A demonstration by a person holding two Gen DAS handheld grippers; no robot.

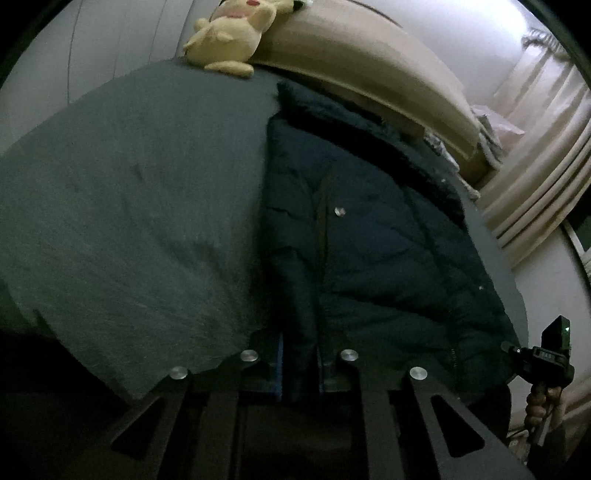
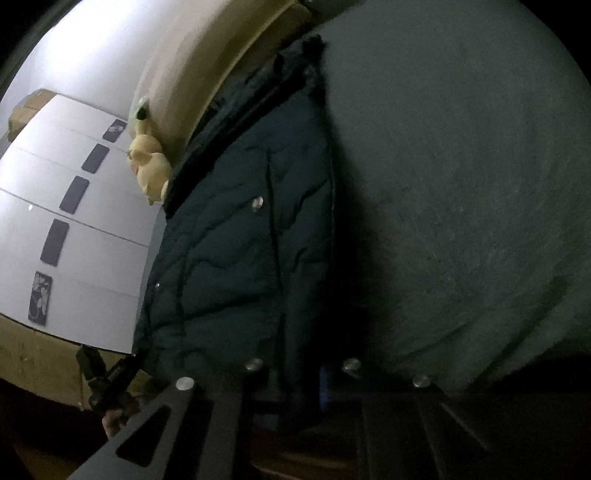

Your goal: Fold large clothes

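Note:
A dark navy quilted jacket (image 1: 369, 240) with a furry hood trim and a silver snap lies on a grey bed. My left gripper (image 1: 299, 369) is shut on the jacket's near edge, a fold of fabric pinched between its fingers. The right wrist view shows the same jacket (image 2: 229, 251) from the other side. My right gripper (image 2: 299, 380) is shut on another part of the near edge. Each handheld gripper shows in the other's view: the right one in the left wrist view (image 1: 546, 354), the left one in the right wrist view (image 2: 107, 376).
The grey bed cover (image 1: 129, 203) spreads beside the jacket and shows in the right wrist view (image 2: 461, 184). A yellow plush toy (image 1: 229, 33) sits by the beige headboard (image 1: 369, 62). Curtains (image 1: 546, 166) hang at right. A white wardrobe (image 2: 74, 221) stands nearby.

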